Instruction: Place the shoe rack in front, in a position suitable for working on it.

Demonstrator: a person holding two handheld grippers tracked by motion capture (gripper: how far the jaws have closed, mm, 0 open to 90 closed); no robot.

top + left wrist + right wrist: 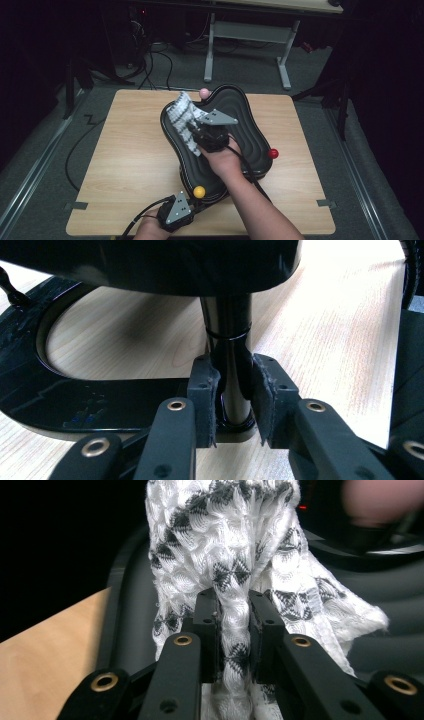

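Left gripper (234,405): clamped on the black stem (229,340) of the stand, wooden table (340,340) beyond its jaws. Black wavy tray (250,135): raised on that stem, yellow knob (199,191) just ahead of the left gripper. Right gripper (233,630): over the tray, pinching a bunched white-and-grey patterned cloth (225,540) that rises between and past its pads.

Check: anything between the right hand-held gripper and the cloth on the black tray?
Nothing visible. The right hand-held gripper is already shut on the patterned white cloth, a fold pinched between its pads, over the black wavy tray.
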